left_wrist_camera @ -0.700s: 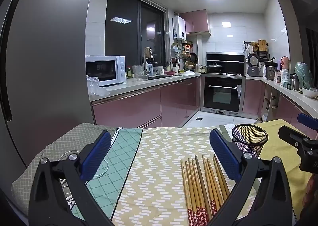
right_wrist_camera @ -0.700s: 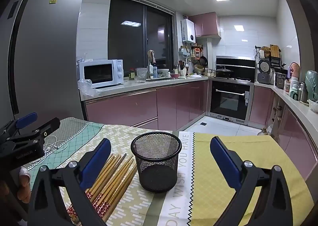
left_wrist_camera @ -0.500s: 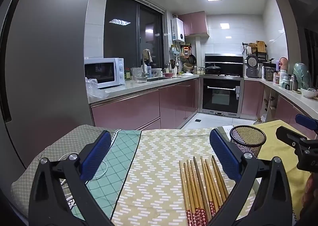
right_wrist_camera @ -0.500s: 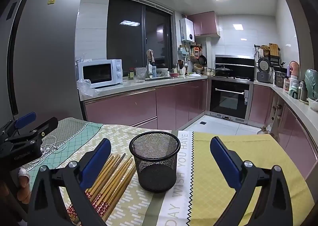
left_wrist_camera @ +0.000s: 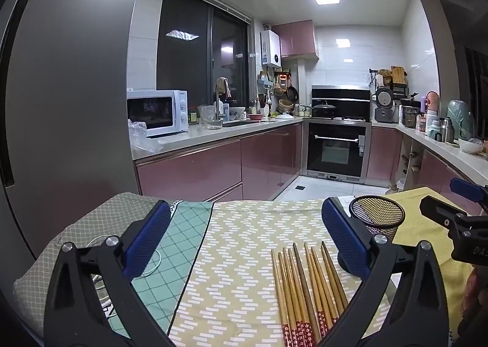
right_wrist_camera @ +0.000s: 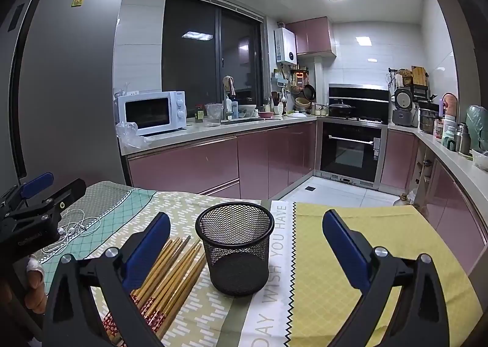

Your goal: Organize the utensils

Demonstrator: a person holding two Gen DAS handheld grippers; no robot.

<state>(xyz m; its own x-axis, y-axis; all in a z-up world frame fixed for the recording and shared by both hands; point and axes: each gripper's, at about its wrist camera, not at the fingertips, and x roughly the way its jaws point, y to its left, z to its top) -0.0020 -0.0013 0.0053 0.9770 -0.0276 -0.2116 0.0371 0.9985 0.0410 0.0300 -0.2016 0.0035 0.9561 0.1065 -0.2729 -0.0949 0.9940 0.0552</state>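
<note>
Several wooden chopsticks [left_wrist_camera: 308, 286] with red patterned ends lie side by side on the patterned tablecloth [left_wrist_camera: 244, 255]. They also show in the right wrist view [right_wrist_camera: 174, 273], left of a black mesh cup [right_wrist_camera: 236, 246] that stands upright and looks empty. The cup also shows in the left wrist view [left_wrist_camera: 378, 220], partly behind the right finger. My left gripper [left_wrist_camera: 244, 237] is open and empty above the cloth, left of the chopsticks. My right gripper [right_wrist_camera: 245, 240] is open and empty, with the cup between its fingers in view.
A white earphone cable [right_wrist_camera: 73, 225] lies on the green part of the cloth at the left. A yellow cloth [right_wrist_camera: 366, 255] covers the table's right side. Pink kitchen cabinets [left_wrist_camera: 213, 167] and a grey fridge [left_wrist_camera: 61, 103] stand behind the table.
Both views have shifted slightly; the table objects sit a little lower and closer in frame. Both grippers stay open and nothing on the table has moved.
</note>
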